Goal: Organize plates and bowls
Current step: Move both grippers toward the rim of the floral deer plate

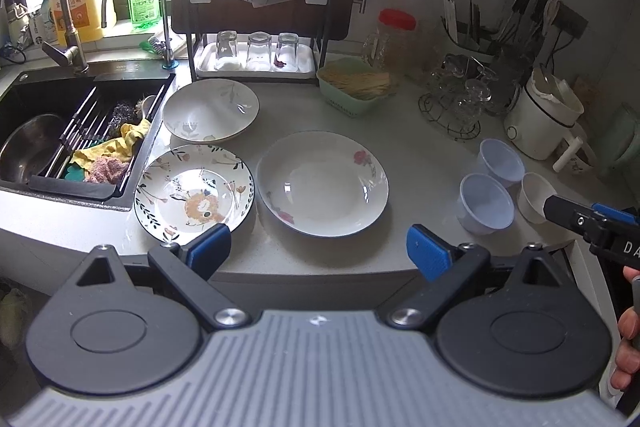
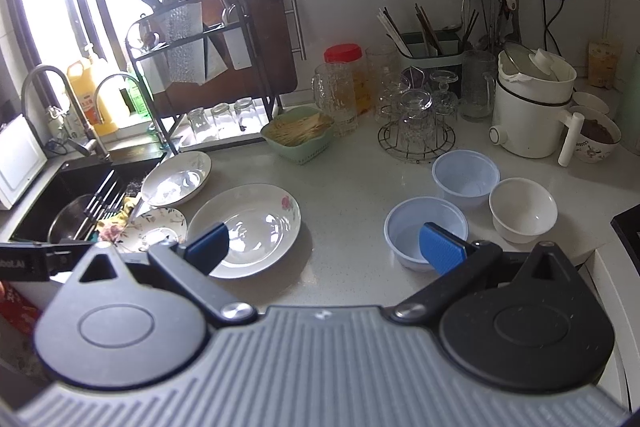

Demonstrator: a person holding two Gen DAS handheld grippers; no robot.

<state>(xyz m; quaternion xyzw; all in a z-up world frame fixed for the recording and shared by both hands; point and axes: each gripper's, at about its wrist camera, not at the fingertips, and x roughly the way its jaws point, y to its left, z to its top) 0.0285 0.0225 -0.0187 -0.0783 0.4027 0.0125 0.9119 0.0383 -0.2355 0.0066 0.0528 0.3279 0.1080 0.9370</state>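
Lying ahead of the spread, empty left gripper [image 1: 318, 251] fingers, a white rose-printed plate [image 1: 322, 183] is seen on the bench [image 1: 420, 155]; a pale blue bowl [image 2: 426, 233] sits behind the right gripper [image 2: 326, 247], likewise released.

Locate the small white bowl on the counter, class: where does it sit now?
In the right wrist view the small white bowl sits at the right of the counter, beside two pale blue bowls, in front of the white pot.

Bare counter [image 2: 352, 187] between rose plate [image 2: 244, 231] and bowls [image 2: 466, 177] (glass rack [image 2: 416, 135] crowds behind).
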